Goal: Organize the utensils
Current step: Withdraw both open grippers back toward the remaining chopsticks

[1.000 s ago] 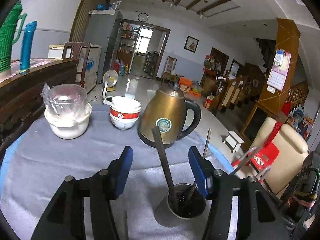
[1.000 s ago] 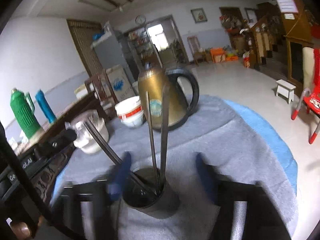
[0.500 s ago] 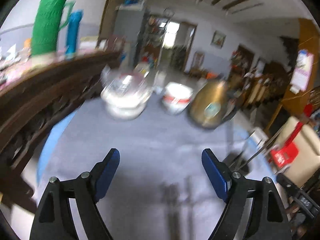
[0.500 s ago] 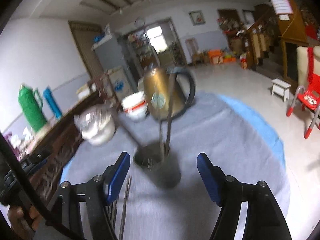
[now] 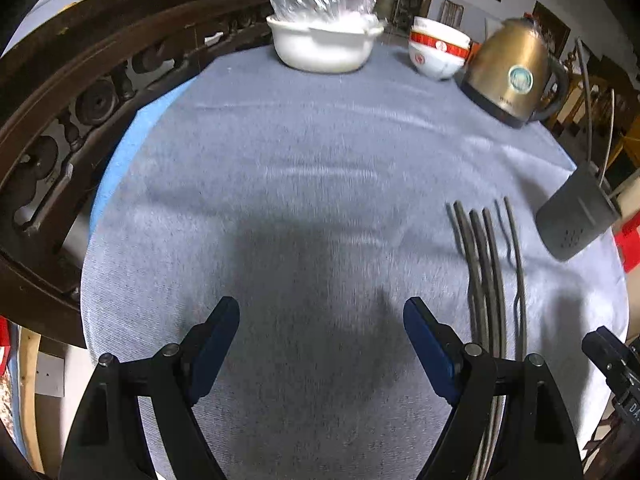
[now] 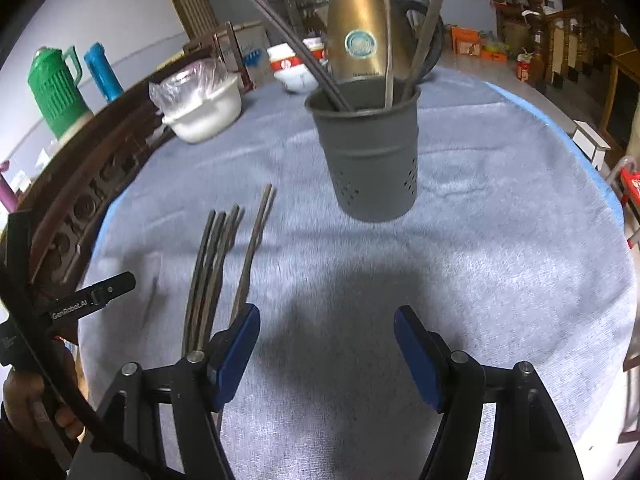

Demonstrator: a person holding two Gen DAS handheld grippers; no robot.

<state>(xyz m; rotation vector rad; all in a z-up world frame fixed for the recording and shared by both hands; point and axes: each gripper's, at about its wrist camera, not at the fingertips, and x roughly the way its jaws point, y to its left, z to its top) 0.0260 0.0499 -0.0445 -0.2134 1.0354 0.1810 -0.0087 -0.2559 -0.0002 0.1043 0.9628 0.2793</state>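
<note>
A dark grey perforated utensil holder (image 6: 370, 152) stands on the grey tablecloth with a few chopsticks (image 6: 308, 56) leaning in it; it shows at the right edge of the left wrist view (image 5: 576, 216). Several dark chopsticks (image 6: 218, 264) lie loose on the cloth, left of my right gripper (image 6: 326, 350) and right of my left gripper (image 5: 320, 344), where they also show (image 5: 486, 272). Both grippers are open and empty, low over the cloth near its front edge.
A gold kettle (image 5: 508, 76), a stack of red and white bowls (image 5: 438, 54) and a white pot under plastic wrap (image 5: 324, 40) stand at the table's far side. A dark carved wooden rail (image 5: 80, 92) runs along the left. Green and blue flasks (image 6: 56, 84) stand beyond it.
Both grippers have pulled back from the holder toward the table's front and tilted down. The loose chopsticks on the cloth have come into view. Both stay open.
</note>
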